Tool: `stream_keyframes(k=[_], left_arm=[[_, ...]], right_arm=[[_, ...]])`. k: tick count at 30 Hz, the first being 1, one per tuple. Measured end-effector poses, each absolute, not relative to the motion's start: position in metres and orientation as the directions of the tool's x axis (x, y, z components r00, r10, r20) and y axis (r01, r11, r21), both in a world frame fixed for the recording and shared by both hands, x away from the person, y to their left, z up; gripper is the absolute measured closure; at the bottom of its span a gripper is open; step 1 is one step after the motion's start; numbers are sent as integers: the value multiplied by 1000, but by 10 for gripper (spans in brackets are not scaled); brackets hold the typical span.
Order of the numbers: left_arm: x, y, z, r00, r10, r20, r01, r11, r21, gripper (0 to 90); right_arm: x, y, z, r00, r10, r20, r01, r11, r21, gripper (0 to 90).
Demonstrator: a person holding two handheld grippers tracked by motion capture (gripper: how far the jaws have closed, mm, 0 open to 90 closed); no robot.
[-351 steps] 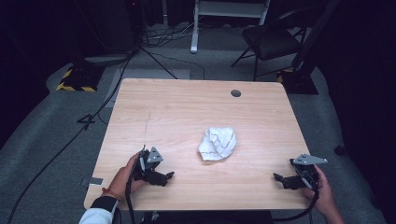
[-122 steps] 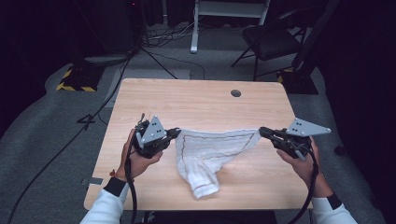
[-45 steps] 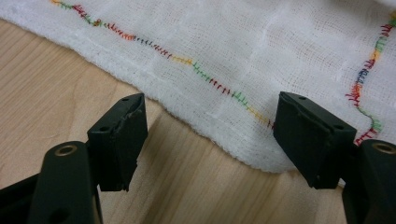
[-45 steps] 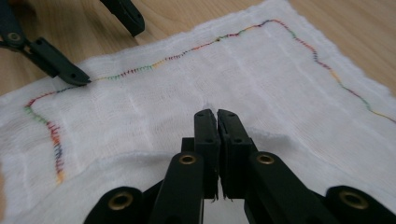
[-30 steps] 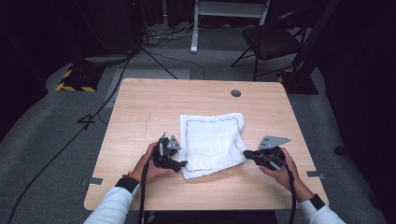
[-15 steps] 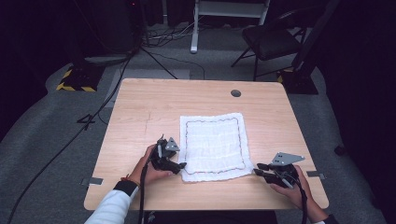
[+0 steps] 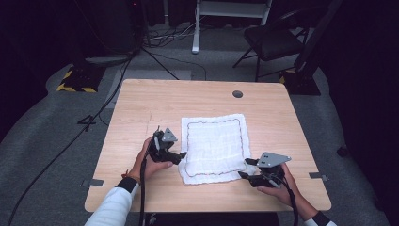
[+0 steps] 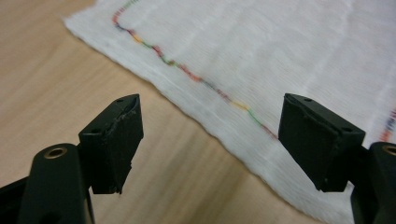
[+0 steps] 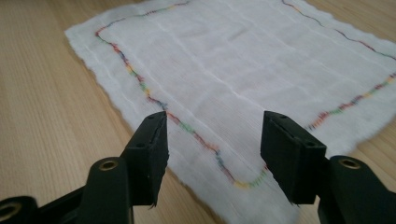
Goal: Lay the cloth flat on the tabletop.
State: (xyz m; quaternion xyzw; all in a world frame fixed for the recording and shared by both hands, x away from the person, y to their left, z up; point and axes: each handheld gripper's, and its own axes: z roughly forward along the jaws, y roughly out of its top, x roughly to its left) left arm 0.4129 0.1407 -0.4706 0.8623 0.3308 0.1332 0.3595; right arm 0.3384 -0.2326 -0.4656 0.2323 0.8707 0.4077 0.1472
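White cloth, multicoloured stitched border: laid flat on wooden surface. Left claw, right claw: both held open at its near corners, the right's jaws just opened, nothing gripped.

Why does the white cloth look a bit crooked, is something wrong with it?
Nothing is wrong. The cloth lies flat and spread on the table, only turned slightly askew to its edges. No tears or spills show.

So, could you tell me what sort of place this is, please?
Probably a dark recording studio or lab: one wooden table stands on grey carpet, with cables trailing over the floor, a folding chair behind, and hazard-striped tape.
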Motion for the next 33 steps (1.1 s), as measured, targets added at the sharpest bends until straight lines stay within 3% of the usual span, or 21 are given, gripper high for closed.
stream_keyframes(k=[4, 18, 28, 33], left_arm=[[429, 139, -470, 724, 689, 34, 461, -519, 720, 230], [503, 133, -480, 607, 793, -54, 573, -390, 721, 213], [537, 123, -500, 523, 850, -59, 640, -346, 686, 189], [537, 121, -501, 535, 844, -46, 628, -360, 690, 188]], right_arm=[[341, -214, -465, -875, 480, -54, 257, 557, 789, 434], [338, -91, -482, -975, 201, -90, 68, 663, 746, 443], [344, -67, -494, -979, 179, -94, 57, 690, 722, 447], [348, -63, -497, -980, 186, -76, 74, 688, 722, 465]])
